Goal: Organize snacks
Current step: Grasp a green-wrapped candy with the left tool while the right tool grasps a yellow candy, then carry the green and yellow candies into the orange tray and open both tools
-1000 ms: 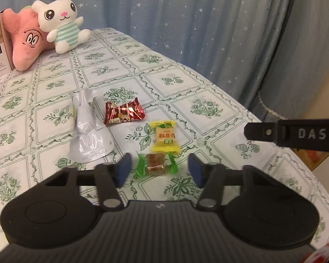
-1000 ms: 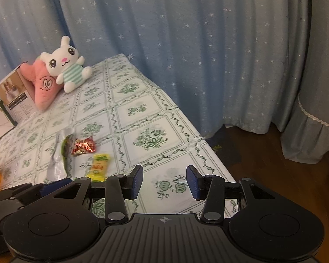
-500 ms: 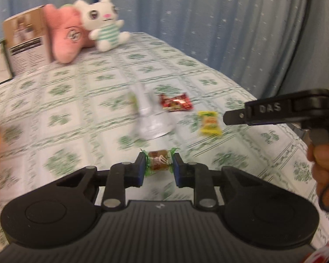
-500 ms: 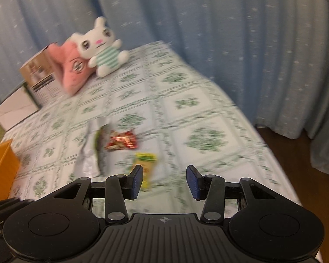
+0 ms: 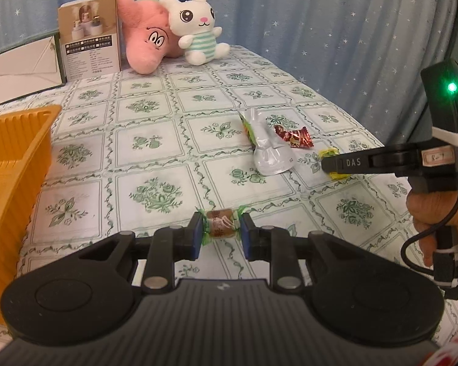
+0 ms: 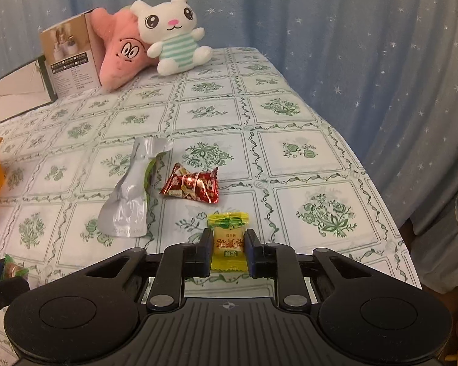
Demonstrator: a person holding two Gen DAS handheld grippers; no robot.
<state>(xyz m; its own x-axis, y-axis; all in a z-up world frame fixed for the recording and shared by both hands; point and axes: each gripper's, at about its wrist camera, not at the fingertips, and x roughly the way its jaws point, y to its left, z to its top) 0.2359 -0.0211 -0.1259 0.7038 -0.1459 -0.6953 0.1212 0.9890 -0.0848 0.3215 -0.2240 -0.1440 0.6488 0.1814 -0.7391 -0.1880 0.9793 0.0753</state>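
My left gripper [image 5: 219,231] is shut on a brown candy in a green-ended wrapper [image 5: 219,226] and holds it above the table; this candy also shows at the left edge of the right wrist view [image 6: 13,270]. My right gripper [image 6: 229,251] is closed around a yellow candy packet [image 6: 229,244] that lies on the tablecloth; its fingers touch the packet's sides. A red candy [image 6: 192,184] and a silver pouch [image 6: 131,198] lie just beyond. The orange basket [image 5: 15,164] stands at the left.
A pink plush [image 5: 146,45], a white bunny plush [image 5: 198,27] and a cardboard box [image 5: 88,39] stand at the back of the table. The right table edge [image 6: 381,189] drops off toward blue star curtains [image 6: 351,45].
My left gripper closed on the green-ended candy, lifted it and swung left toward the basket. My right gripper moved in over the yellow packet and closed on its sides.
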